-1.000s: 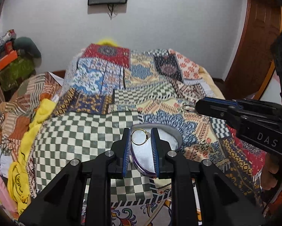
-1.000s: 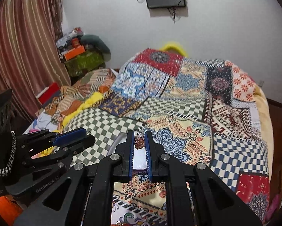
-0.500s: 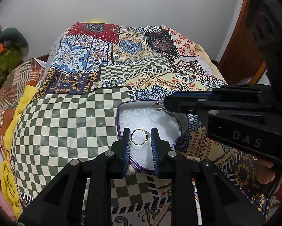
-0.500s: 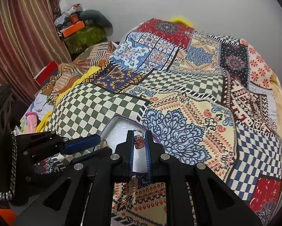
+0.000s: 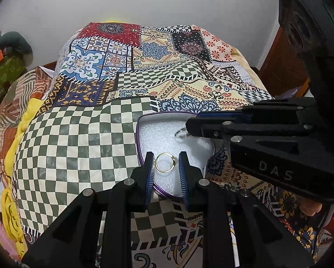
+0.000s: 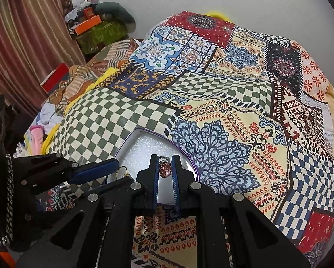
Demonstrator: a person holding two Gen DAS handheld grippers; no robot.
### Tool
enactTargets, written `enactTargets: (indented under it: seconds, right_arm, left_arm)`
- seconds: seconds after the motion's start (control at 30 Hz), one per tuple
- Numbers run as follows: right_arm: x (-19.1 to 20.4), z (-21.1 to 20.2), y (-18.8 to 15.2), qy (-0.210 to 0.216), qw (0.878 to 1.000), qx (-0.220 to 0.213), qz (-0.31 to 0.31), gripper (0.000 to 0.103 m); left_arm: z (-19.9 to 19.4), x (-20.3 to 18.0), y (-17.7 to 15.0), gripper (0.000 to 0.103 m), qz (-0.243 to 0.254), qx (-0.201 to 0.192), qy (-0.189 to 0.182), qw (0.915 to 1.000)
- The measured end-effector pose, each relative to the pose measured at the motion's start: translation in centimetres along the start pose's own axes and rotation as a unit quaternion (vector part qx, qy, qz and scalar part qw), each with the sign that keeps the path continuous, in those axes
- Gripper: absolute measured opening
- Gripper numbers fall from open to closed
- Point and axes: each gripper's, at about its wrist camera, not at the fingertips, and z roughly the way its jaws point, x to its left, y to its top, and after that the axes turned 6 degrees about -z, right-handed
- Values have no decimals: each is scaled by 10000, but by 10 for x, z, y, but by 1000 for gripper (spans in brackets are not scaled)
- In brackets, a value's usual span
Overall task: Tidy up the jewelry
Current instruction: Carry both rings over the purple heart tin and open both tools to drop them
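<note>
My left gripper [image 5: 166, 164] is shut on a thin gold ring [image 5: 165, 162] and holds it over the near part of a purple-rimmed box with a white foam lining [image 5: 158, 131]. My right gripper [image 6: 165, 167] is shut on a silver ring with a pink stone [image 6: 165, 170], over the same box [image 6: 142, 145]. In the left wrist view the right gripper [image 5: 190, 128] comes in from the right with the silver ring [image 5: 181, 133] at its tip, low over the foam. The gold ring also shows in the right wrist view [image 6: 121, 172].
The box lies on a patchwork bedspread [image 5: 82, 147] covering a bed. Yellow cloth and loose clothes [image 5: 8, 201] lie along the left edge. Boxes and bags [image 6: 95, 29] are piled at the far left by a curtain. A wooden door [image 5: 283, 67] stands at the right.
Both grippers have moved forward and down over the box, each still holding its ring. The right gripper has come lower, bringing the silver ring close to the foam.
</note>
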Motion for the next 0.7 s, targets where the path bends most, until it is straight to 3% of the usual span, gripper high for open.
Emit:
enactTargets:
  seconds: [0.1, 0.27, 0.7]
  right_arm:
    - [2, -2, -1, -67, 9999, 38, -83, 12]
    - [3, -15, -2, -215, 9997, -62, -89, 32]
    - [16, -79, -18, -685, 9960, -540, -217, 32]
  left_arm:
    - [-3, -1, -1, 23, -8, 8, 22, 10000]
    - [-13, -4, -3, 36, 24, -112, 156, 9998]
    - [-65, -7, -6, 36, -85, -422, 259, 9987]
